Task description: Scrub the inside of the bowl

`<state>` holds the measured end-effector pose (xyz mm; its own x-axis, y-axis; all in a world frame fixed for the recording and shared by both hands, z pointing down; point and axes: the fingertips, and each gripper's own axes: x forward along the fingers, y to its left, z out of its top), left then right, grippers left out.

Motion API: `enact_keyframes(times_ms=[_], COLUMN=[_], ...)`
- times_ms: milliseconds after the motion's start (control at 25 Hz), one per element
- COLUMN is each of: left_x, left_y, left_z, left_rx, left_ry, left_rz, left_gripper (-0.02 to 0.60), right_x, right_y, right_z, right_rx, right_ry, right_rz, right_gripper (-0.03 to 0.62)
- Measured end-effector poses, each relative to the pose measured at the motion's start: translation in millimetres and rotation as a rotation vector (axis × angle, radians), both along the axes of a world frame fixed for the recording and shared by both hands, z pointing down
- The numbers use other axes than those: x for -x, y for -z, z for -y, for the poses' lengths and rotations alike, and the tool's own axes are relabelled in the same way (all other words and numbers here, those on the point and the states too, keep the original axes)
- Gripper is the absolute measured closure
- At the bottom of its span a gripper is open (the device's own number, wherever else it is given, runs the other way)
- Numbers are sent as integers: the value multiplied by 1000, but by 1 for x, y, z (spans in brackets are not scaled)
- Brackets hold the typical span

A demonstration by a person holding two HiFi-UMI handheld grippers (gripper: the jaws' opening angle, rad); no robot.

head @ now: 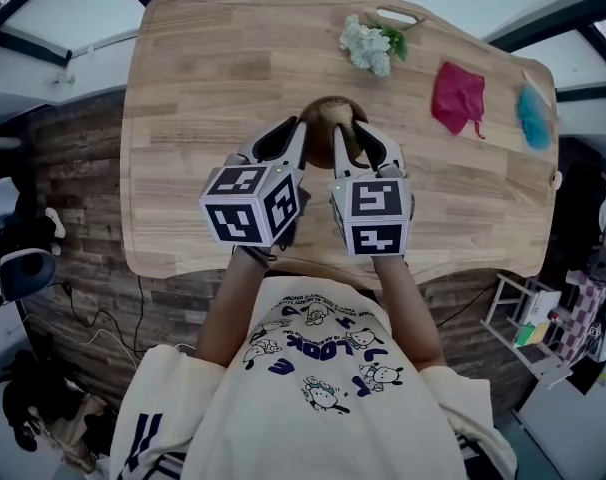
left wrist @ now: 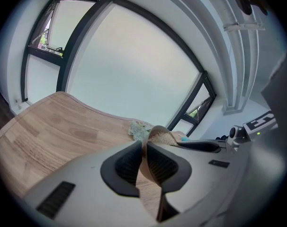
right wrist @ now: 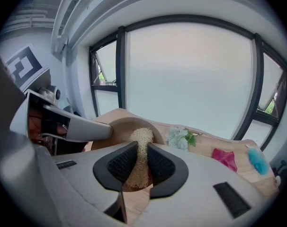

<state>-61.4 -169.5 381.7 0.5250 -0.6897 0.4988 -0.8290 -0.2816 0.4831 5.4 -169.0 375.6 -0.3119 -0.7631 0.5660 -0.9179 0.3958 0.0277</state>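
Head view is showing a person leaning over a wooden table [head: 203, 88], holding both tongs out over its middle, side by side. The left tongs [head: 295, 133] are gripping the rim of a brown bowl [head: 331, 118]; in the left gripper view the thin wall is sitting pinched between the two pads. The bowl is standing near the table's centre, tipped so its opening is facing the person; whether it is touching the wood is not showing. The right tongs [right wrist: 141, 151] are clamping a pale, fibrous scrubber [right wrist: 142, 137], whose upper end is poking up past the pads and lying against the bowl's inside. Beyond the bowl, a bunch of white flowers [head: 368, 46] is lying near the far edge, and a red cloth [head: 458, 98] and a blue thing [head: 533, 116] are resting further right, well apart from the tongs.
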Motion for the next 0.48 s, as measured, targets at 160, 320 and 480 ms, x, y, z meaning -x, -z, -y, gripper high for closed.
enact_keyframes(times_ms=[160, 320, 480], left_x=[-2, -1, 1], left_y=[-4, -9, -11], left_z=[-1, -2, -2], left_rx=[18, 34, 41], left_ry=[-4, -8, -6], left_rz=[3, 5, 14], left_gripper=[526, 529, 531], right_x=[3, 14, 22], right_y=[3, 11, 16], right_z=[-2, -4, -7], right_rx=[-21, -37, -41], right_ry=[22, 75, 106], right_rz=[-19, 29, 87], right_gripper=[531, 531, 531])
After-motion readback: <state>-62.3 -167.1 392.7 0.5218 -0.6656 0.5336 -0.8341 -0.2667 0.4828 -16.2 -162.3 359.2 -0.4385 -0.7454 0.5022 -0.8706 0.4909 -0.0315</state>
